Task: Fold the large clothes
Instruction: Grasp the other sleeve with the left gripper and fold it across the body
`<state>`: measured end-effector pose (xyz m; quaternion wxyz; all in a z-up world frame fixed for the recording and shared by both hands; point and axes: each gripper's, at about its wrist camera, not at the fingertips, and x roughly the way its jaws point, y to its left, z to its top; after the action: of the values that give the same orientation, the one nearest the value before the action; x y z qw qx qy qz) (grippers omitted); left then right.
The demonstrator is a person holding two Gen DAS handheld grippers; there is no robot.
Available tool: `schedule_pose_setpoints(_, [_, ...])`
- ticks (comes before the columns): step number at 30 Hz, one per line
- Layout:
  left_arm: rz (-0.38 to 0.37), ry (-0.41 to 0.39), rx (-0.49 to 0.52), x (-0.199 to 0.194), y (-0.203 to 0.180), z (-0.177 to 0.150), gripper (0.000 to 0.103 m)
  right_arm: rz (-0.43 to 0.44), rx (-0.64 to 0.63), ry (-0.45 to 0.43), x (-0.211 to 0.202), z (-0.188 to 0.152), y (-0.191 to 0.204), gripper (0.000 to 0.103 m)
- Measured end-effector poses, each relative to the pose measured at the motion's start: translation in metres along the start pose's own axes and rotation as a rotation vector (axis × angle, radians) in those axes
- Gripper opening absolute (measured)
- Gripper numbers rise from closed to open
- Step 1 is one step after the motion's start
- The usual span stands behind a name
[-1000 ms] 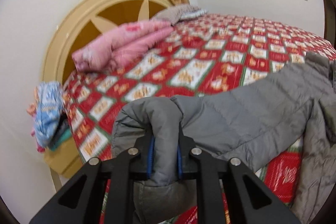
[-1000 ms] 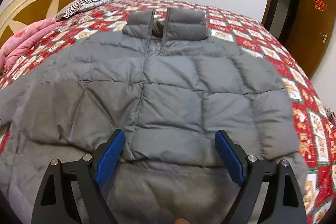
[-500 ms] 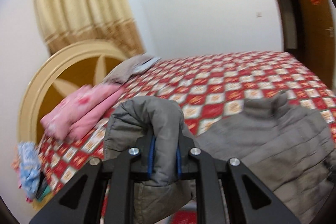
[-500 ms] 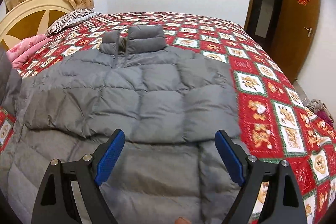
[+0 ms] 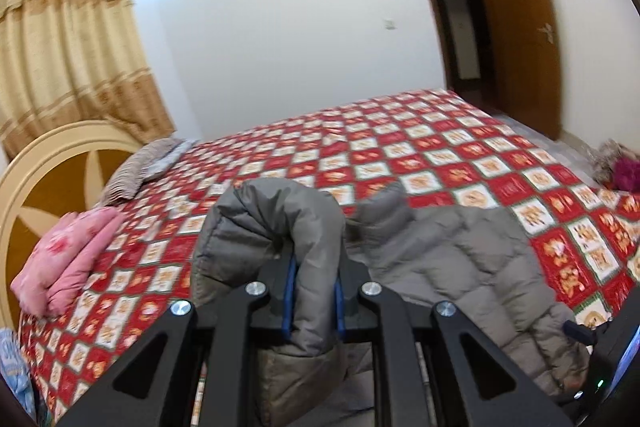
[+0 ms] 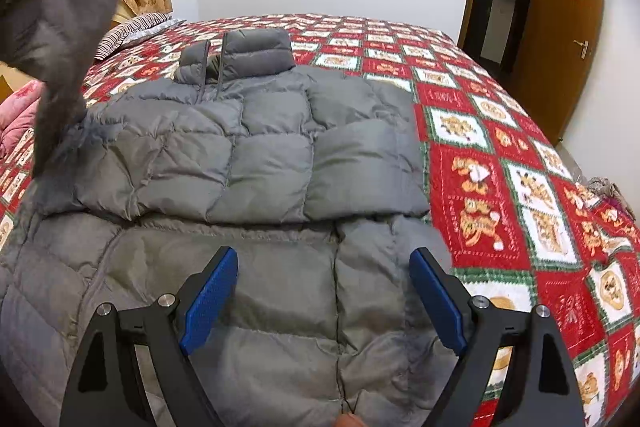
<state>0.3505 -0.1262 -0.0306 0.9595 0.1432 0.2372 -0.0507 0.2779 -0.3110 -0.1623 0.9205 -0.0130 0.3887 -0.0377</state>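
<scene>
- The grey puffer jacket (image 6: 256, 163) lies spread across the bed's red patterned bedspread (image 6: 500, 155), collar (image 6: 240, 55) toward 12 o'clock in the right wrist view.
- Its sleeve (image 5: 280, 227) is lifted off the bed, clamped between the blue pads of the left hand-held gripper (image 5: 312, 301); in the right wrist view it hangs at 10 o'clock.
- The right hand-held gripper (image 6: 324, 299) hovers over the jacket's lower part, jaws spread wide, grasping nothing.
- A pink folded blanket (image 5: 64, 259) sits at 9 o'clock by the headboard (image 5: 48, 163); a wooden door (image 6: 560, 35) stands at 2 o'clock.
</scene>
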Motion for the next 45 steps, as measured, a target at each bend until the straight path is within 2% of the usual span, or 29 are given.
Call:
schedule_pose_setpoints(8, [-0.042, 0.044, 0.085, 0.025, -0.062, -0.018, 0.016, 0.023, 0.06, 0.03, 0.013, -0.009, -0.011, 0.088])
schedule_pose_setpoints(11, [-0.054, 0.057, 0.093, 0.031, -0.07, -0.021, 0.024, 0.021, 0.062, 0.041, 0.016, -0.01, -0.01, 0.088])
schedule_pose_setpoints(13, [-0.065, 0.059, 0.097, 0.031, -0.073, -0.023, 0.036, 0.019, 0.063, 0.05, 0.018, -0.011, -0.009, 0.088])
schedule_pose_setpoints(15, [-0.061, 0.05, 0.108, 0.031, -0.078, -0.024, 0.043, 0.016, 0.064, 0.055, 0.019, -0.011, -0.008, 0.088])
schedule_pose_setpoints(17, [-0.05, 0.035, 0.124, 0.03, -0.083, -0.024, 0.057, 0.009, 0.062, 0.057, 0.019, -0.012, -0.007, 0.088])
schedule_pose_setpoints(18, [-0.051, 0.028, 0.126, 0.028, -0.085, -0.024, 0.069, 0.007, 0.06, 0.059, 0.02, -0.012, -0.006, 0.088])
schedule_pose_setpoints(19, [-0.05, 0.02, 0.126, 0.027, -0.085, -0.024, 0.077, 0.005, 0.061, 0.061, 0.02, -0.013, -0.006, 0.088])
schedule_pose_setpoints(23, [-0.044, -0.003, 0.134, 0.02, -0.079, -0.025, 0.079, 0.017, 0.076, 0.058, 0.019, -0.013, -0.008, 0.088])
schedule_pose_setpoints(25, [-0.043, -0.019, 0.119, 0.014, -0.067, -0.025, 0.093, 0.043, 0.103, 0.046, 0.016, -0.013, -0.014, 0.088])
schedule_pose_setpoints(28, [-0.049, -0.056, 0.091, 0.003, -0.045, -0.027, 0.102, 0.067, 0.148, 0.039, 0.012, -0.013, -0.025, 0.088])
schedule_pose_setpoints(33, [0.001, -0.077, 0.082, 0.003, -0.016, -0.036, 0.103, 0.056, 0.166, 0.026, 0.003, -0.009, -0.032, 0.088])
schedule_pose_setpoints(40, [0.088, 0.031, 0.032, 0.044, 0.035, -0.063, 0.103, 0.075, 0.152, -0.004, -0.005, 0.021, -0.021, 0.088])
schedule_pose_setpoints(45, [0.128, 0.098, 0.002, 0.064, 0.062, -0.083, 0.103, 0.116, 0.167, -0.011, 0.008, 0.049, -0.009, 0.088])
